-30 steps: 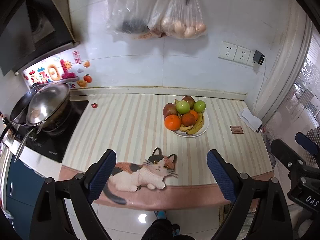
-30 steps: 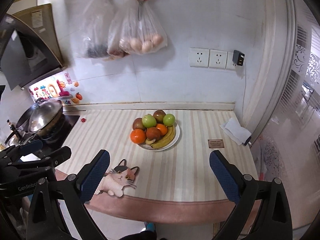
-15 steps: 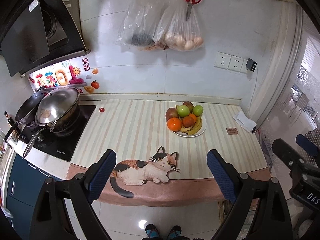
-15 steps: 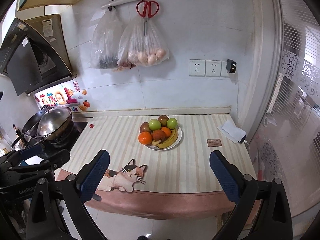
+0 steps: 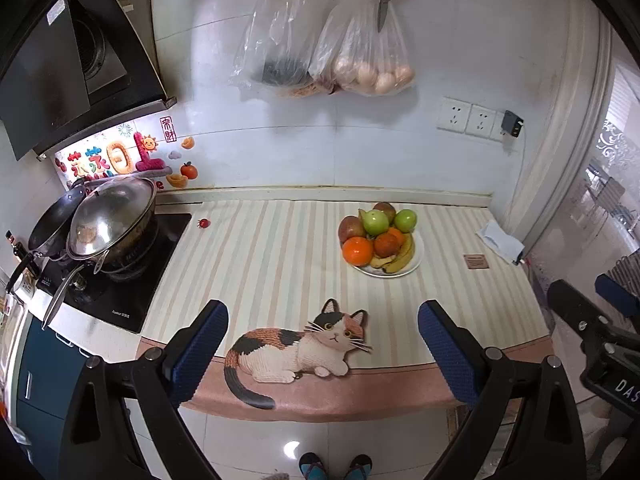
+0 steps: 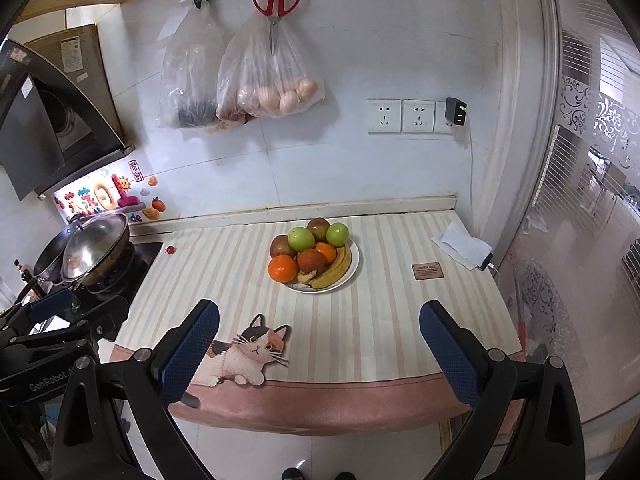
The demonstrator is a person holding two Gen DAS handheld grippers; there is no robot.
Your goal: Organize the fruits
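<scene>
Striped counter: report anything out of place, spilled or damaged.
Nothing spilled or damaged. The fruit sits piled on the round white plate. Only oddity: a small red fruit-like thing lies alone on the striped counter mat, beside the black stove.

The right gripper (image 6: 319,354) fills the bottom of the picture, its two blue fingers (image 6: 190,350) wide apart with nothing between them. Past them, in the middle, a white plate (image 6: 352,270) sits on a striped mat (image 6: 380,320). It holds oranges (image 6: 283,268), green apples (image 6: 301,239) and a banana (image 6: 335,266). A cat picture (image 6: 246,354) is low on the mat. At the far left is a pan (image 6: 94,250), with the left gripper (image 6: 52,328) below it. Red scissors (image 6: 276,0) and bags (image 6: 264,80) hang up top.
</scene>
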